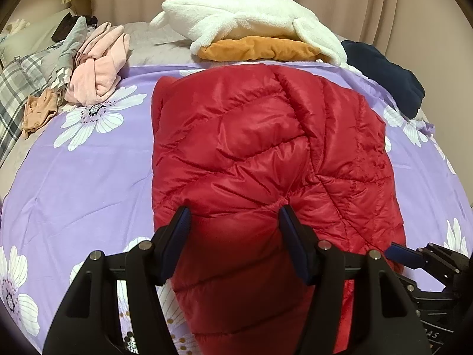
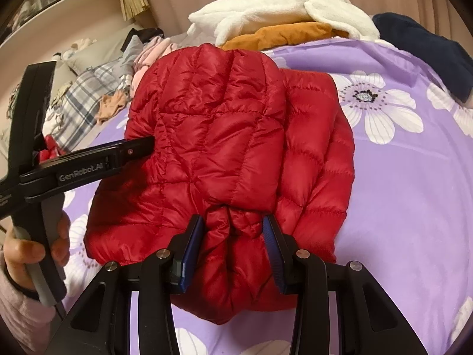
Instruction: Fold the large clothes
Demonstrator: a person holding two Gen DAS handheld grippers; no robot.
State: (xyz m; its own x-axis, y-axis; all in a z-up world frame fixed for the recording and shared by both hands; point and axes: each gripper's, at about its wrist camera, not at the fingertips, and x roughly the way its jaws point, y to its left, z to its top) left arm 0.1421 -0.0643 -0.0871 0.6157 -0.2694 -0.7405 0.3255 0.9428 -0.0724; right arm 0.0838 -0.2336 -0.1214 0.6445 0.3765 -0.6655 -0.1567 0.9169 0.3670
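A red quilted puffer jacket point(image 1: 266, 136) lies folded on the purple flowered bedsheet point(image 1: 82, 177). My left gripper point(image 1: 235, 216) is at its near left edge, and a puffy fold fills the gap between the blue pads, which press on it. In the right wrist view the left gripper point(image 2: 146, 143) shows side-on, its tip against the left side of the jacket point(image 2: 212, 124). My right gripper point(image 2: 233, 224) is shut on a bunched, puckered part of the jacket's near edge. One blue finger point(image 1: 403, 256) of the right gripper shows at the jacket's near right corner.
A white fleece point(image 1: 245, 17) lies over an orange garment point(image 1: 260, 48) at the far side of the bed, with a navy garment point(image 1: 384, 74) to its right. Pink point(image 1: 97, 68) and plaid clothes point(image 1: 14, 88) are piled at the left. A hand point(image 2: 20, 254) in a pale sleeve holds the left gripper.
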